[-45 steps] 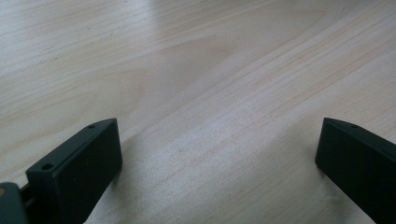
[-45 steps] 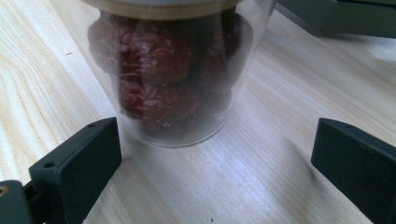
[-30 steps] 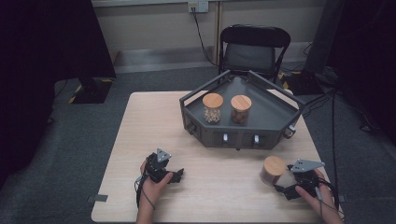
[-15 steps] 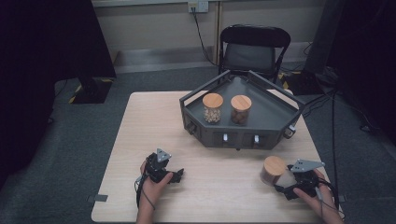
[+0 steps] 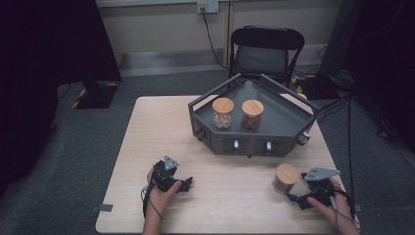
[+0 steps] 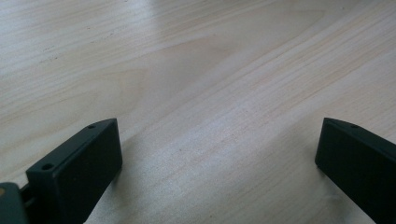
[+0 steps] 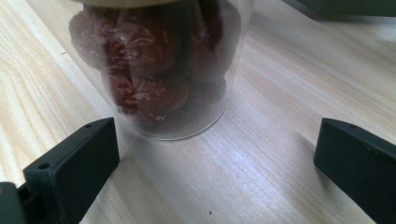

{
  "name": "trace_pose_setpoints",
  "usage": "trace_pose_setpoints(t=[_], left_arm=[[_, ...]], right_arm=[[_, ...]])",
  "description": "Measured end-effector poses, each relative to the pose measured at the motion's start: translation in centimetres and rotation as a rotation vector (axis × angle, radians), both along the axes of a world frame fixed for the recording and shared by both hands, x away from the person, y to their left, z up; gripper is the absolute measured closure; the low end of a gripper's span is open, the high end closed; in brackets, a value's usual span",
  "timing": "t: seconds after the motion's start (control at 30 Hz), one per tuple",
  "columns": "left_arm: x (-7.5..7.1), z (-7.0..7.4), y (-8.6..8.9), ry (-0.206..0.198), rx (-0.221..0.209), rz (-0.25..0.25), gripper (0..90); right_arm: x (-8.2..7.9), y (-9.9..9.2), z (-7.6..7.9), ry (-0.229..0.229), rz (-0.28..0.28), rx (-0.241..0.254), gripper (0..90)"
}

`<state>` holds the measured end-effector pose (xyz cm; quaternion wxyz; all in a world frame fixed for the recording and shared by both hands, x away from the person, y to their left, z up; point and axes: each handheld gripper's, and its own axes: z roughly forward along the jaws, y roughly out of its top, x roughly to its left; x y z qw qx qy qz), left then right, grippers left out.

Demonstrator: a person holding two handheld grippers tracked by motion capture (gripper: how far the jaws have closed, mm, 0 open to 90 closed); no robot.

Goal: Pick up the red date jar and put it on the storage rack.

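Observation:
A glass jar of dark red fruit (image 7: 163, 70) with a wooden lid (image 5: 287, 173) stands on the table near its front right. My right gripper (image 5: 297, 197) is open just in front of the jar, its jaws (image 7: 215, 163) spread wide with the jar a little beyond the tips. My left gripper (image 5: 183, 183) rests low over the front left of the table, open, with bare wood (image 6: 219, 116) between its jaws. Two more wooden-lidded jars (image 5: 223, 112) (image 5: 252, 114) stand in a dark grey angular tray (image 5: 254, 144) at the back of the table.
The light wood table (image 5: 161, 132) has open surface on its left half. A black folding chair (image 5: 264, 51) stands behind the table. Cables (image 5: 350, 122) trail over the floor on the right, and dark curtains hang at both sides.

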<state>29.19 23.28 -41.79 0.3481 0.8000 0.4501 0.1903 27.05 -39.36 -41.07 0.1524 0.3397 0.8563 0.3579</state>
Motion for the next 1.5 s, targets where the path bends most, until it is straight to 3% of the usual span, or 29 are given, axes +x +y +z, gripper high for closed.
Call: trace_pose_setpoints(t=[0.4, 0.63, 0.73, 1.0, 1.23, 1.5], left_arm=[[0.0, 0.0, 0.0, 0.0, 0.0, 0.0, 0.2], [0.0, 0.0, 0.0, 0.0, 0.0, 0.0, 0.2], [0.0, 0.0, 0.0, 0.0, 0.0, 0.0, 0.2], [0.0, 0.0, 0.0, 0.0, 0.0, 0.0, 0.2], [0.0, 0.0, 0.0, 0.0, 0.0, 0.0, 0.2], [0.0, 0.0, 0.0, 0.0, 0.0, 0.0, 0.2]], right_arm=[[0.0, 0.6, -0.1, -0.002, 0.021, 0.013, 1.2], [-0.1, 0.2, -0.5, -0.009, 0.016, 0.104, 1.2], [-0.3, 0.4, -0.6, -0.023, 0.01, 0.118, 1.7], [-0.3, 0.7, -1.1, -0.042, -0.004, 0.172, 8.7], [-0.7, 1.2, -1.4, -0.097, -0.003, 0.175, 17.7], [-1.0, 1.5, -1.8, -0.123, 0.008, 0.176, 24.7]])
